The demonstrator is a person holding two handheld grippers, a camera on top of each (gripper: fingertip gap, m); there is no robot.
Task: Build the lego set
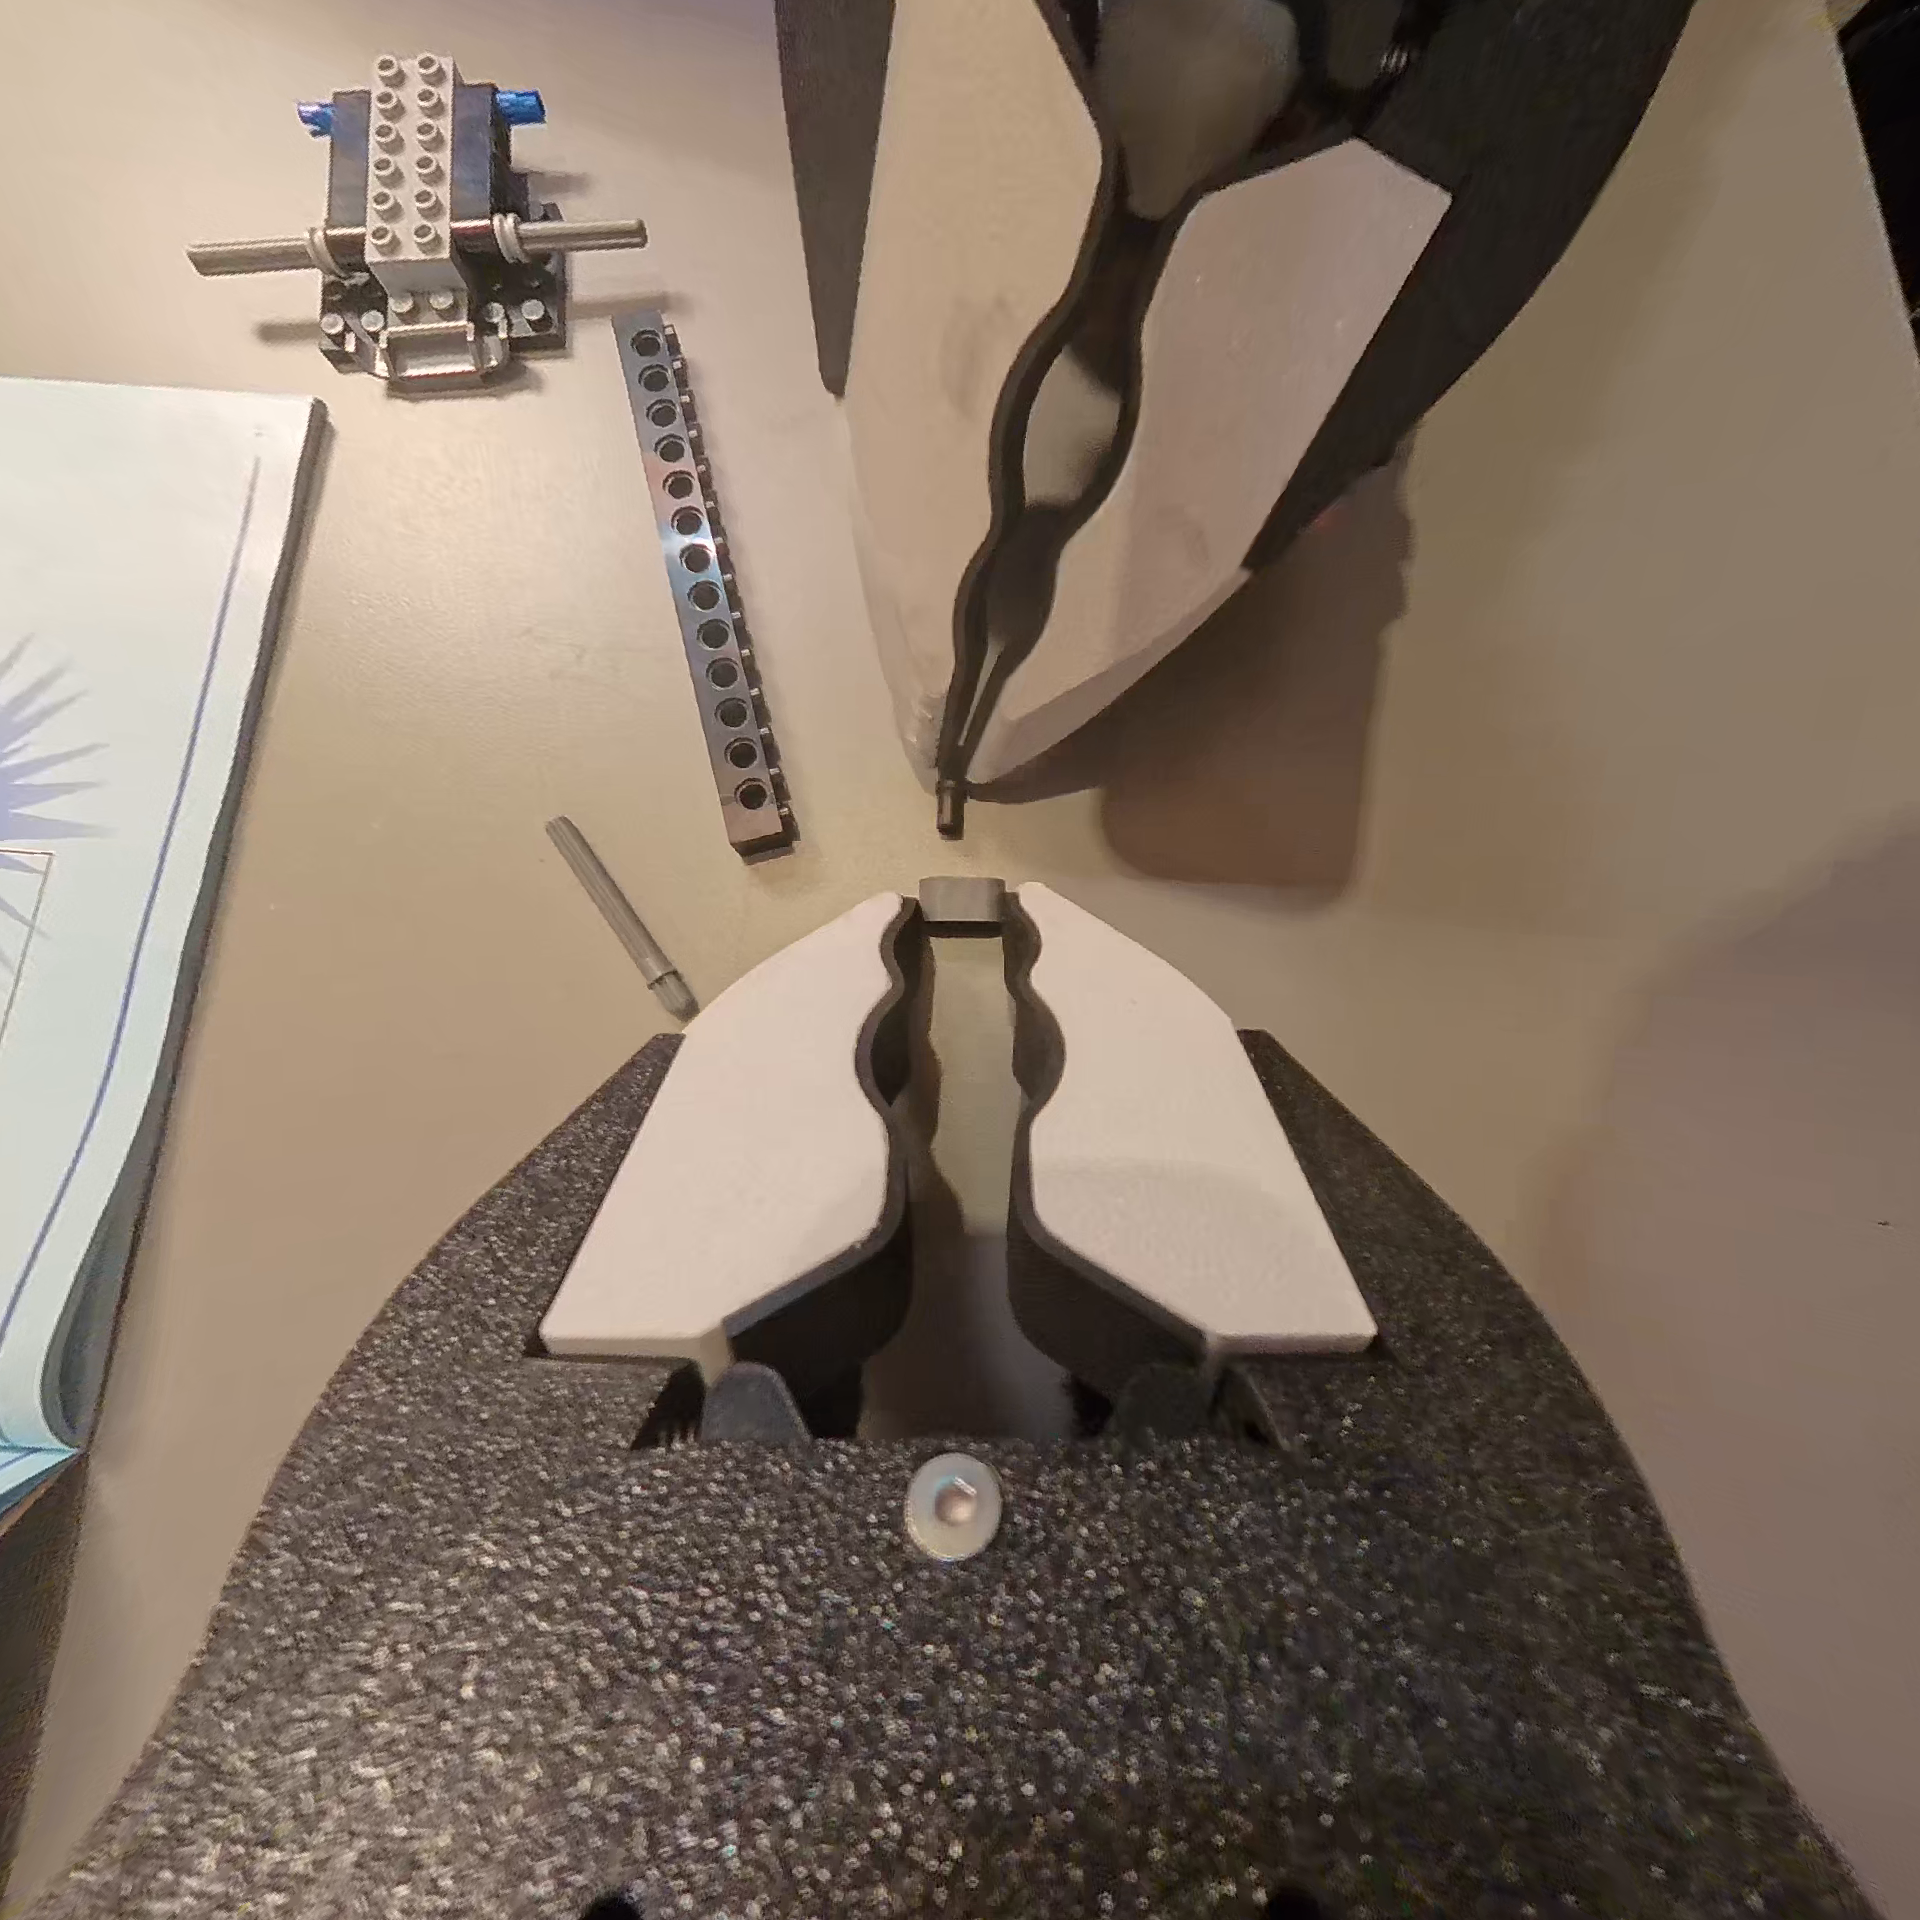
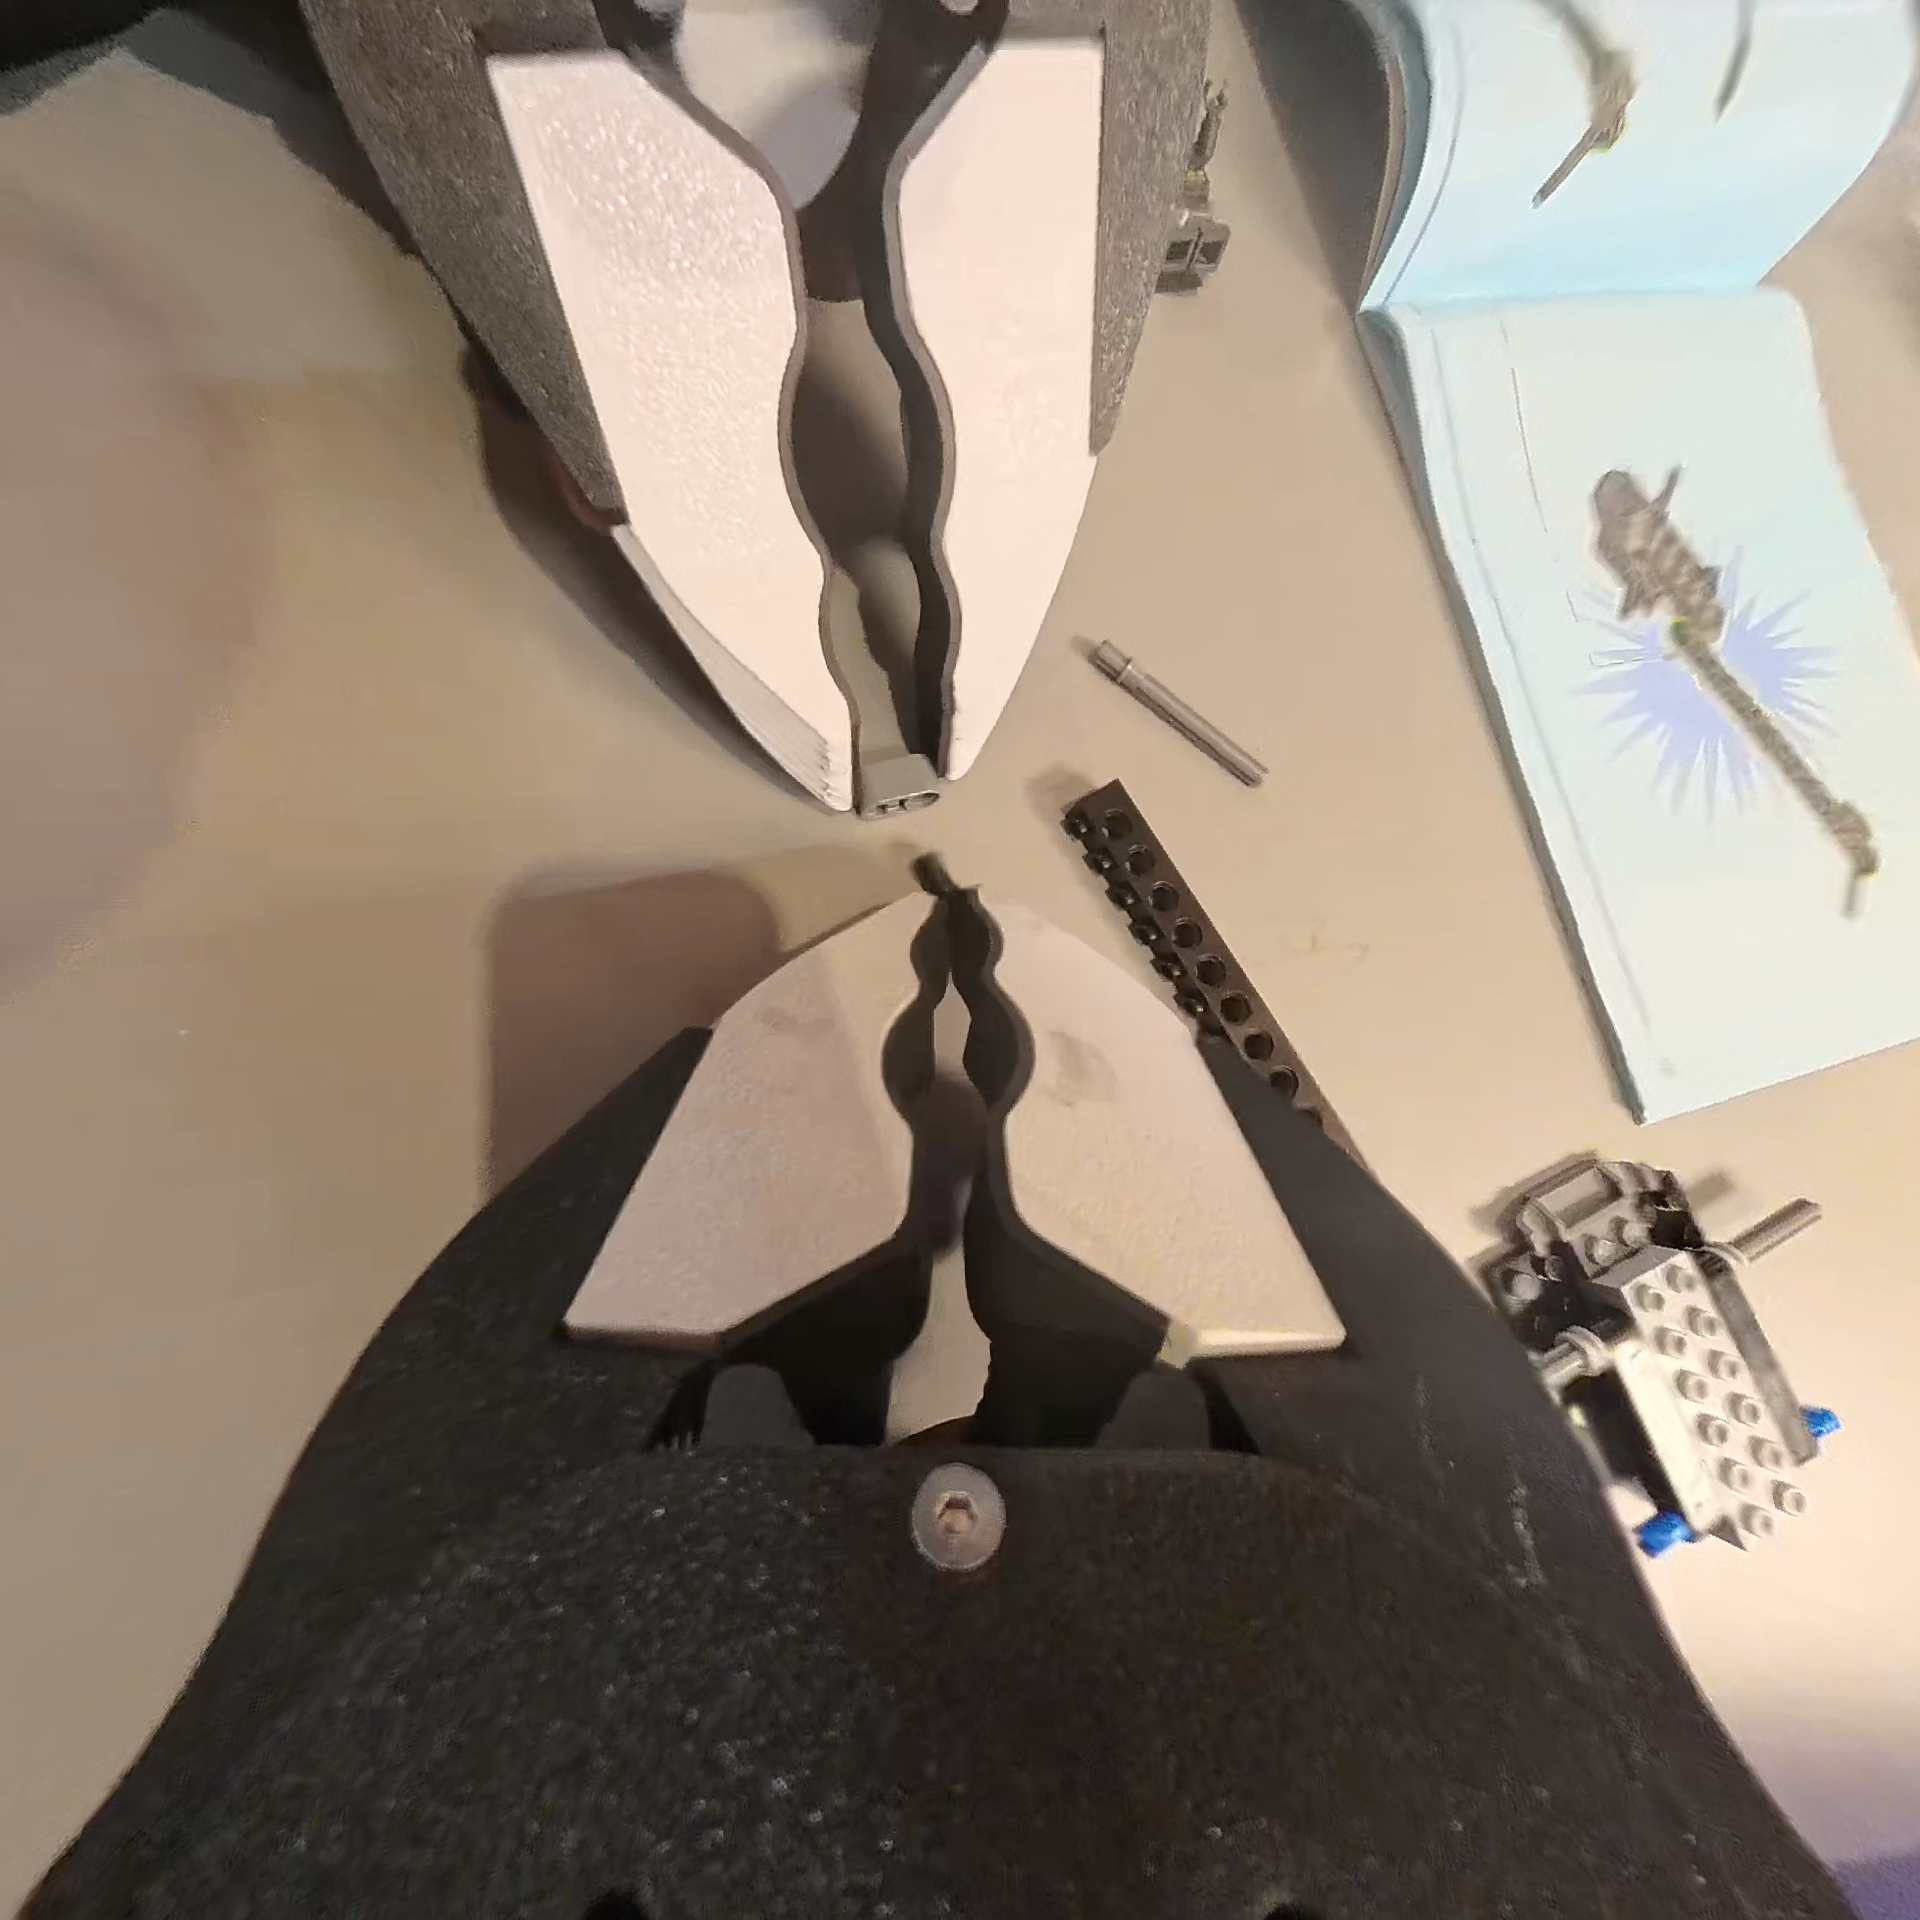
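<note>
Between the facing tips, the left gripper (image 1: 961, 902) clamps a grey beam piece (image 1: 962, 900), while the right gripper (image 2: 951, 896) pinches a small black pin (image 2: 932, 873) just short of it; a black holed beam (image 1: 707, 582) lies beside them.

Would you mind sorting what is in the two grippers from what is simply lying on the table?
In the grippers:
- left gripper, shut on a grey beam piece
- right gripper, pinching a small black pin

Lying on the table:
- long black holed beam
- grey axle
- grey-and-black brick assembly
- pale blue booklet
</note>
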